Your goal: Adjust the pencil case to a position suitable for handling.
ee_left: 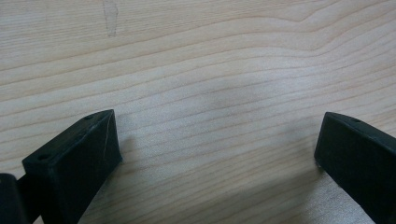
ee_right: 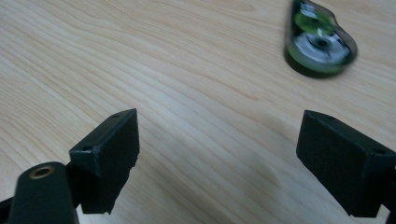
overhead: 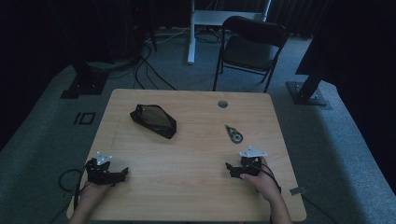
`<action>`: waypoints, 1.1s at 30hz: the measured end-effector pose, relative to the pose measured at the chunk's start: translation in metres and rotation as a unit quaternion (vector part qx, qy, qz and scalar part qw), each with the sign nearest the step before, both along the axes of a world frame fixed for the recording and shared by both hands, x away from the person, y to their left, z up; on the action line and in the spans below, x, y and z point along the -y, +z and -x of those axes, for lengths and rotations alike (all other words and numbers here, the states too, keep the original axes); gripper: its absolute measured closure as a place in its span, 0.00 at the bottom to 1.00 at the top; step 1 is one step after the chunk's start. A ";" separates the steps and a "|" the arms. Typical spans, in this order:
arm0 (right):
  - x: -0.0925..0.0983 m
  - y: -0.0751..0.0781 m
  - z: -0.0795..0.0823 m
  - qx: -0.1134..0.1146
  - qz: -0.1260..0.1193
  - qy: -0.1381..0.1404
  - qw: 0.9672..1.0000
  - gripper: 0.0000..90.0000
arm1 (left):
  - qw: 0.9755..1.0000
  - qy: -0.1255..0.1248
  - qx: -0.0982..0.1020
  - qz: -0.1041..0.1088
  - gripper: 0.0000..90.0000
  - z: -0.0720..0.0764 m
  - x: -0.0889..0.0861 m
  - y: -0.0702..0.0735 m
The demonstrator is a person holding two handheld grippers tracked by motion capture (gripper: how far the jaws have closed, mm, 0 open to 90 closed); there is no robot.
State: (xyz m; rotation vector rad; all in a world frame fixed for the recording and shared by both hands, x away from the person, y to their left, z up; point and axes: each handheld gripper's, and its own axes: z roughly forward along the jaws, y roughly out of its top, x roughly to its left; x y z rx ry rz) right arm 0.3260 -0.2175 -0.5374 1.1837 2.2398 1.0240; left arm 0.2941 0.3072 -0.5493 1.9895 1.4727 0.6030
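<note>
On the light wooden table (overhead: 196, 186) lie a black pouch (overhead: 153, 120) at the back left and a small green and clear tape dispenser (overhead: 234, 134) at the right. My left gripper (overhead: 116, 173) rests near the front left edge, held by a hand. Its jaws stand open over bare wood (ee_left: 201, 70), with nothing between them at the left gripper (ee_left: 218, 128). My right gripper (overhead: 232, 169) sits at the front right, a short way in front of the dispenser. It is open and empty too (ee_right: 219, 126), and the tape dispenser (ee_right: 320, 39) lies ahead and to the right of its jaws.
A round cable hole (overhead: 222, 103) is set in the table's far edge. Behind the table stand a black folding chair (overhead: 252, 46) and a white desk leg (overhead: 191, 32). Dark stands and cables lie on the grey carpet at both sides.
</note>
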 end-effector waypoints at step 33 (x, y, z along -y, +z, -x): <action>-0.057 0.013 -0.028 0.019 -0.025 0.052 0.998 0.15 | 1.000 0.001 0.001 0.001 0.00 0.000 0.000 0.000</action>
